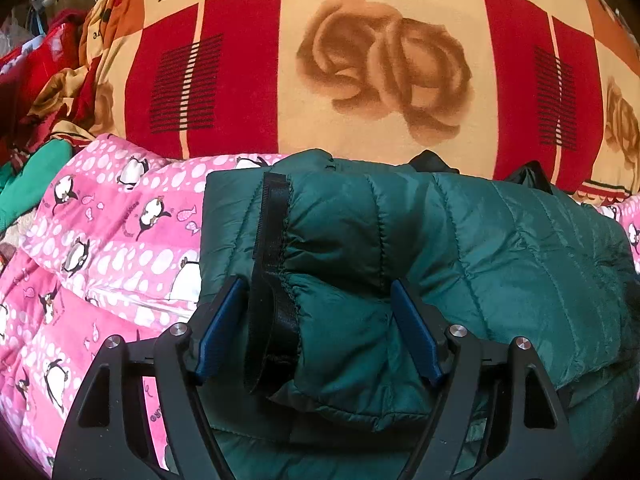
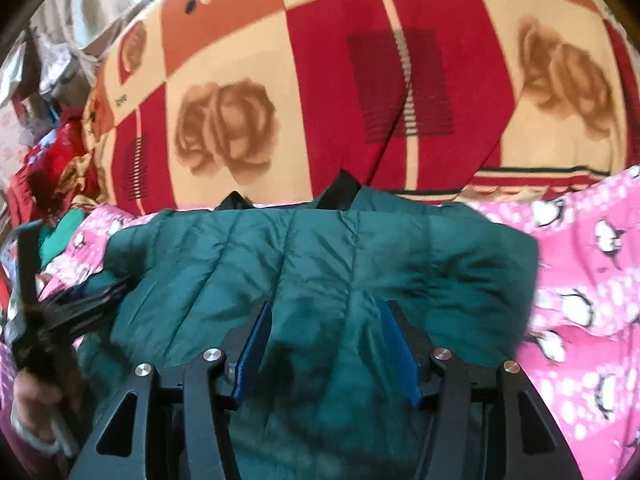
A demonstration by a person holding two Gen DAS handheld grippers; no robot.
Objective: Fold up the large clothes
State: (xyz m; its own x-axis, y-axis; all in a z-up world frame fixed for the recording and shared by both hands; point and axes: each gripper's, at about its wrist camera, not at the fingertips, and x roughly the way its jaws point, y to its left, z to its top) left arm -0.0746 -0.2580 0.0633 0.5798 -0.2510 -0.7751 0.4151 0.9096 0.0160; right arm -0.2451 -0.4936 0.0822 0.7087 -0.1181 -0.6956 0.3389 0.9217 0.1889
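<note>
Between the spread blue pads (image 1: 222, 330) of the left gripper (image 1: 320, 330) sat a bunched fold of the green puffer jacket (image 1: 460, 240) with its black zipper tape (image 1: 272, 264), straddled but not pinched, probably to steady the fold. Likewise, the right gripper (image 2: 326, 344) hovered wide open over the jacket's quilted back, holding nothing. That jacket lay folded on a pink penguin blanket (image 1: 100, 240), near a red rose-print quilt (image 1: 380, 72). Piled clothes (image 1: 44, 80) crowded the left side, well apart from the 2 grippers.

Home bedroom, penguin-print pink quilt (image 1: 100, 232), rose-patterned blanket (image 1: 384, 64), heaped clothes (image 1: 44, 80)
</note>
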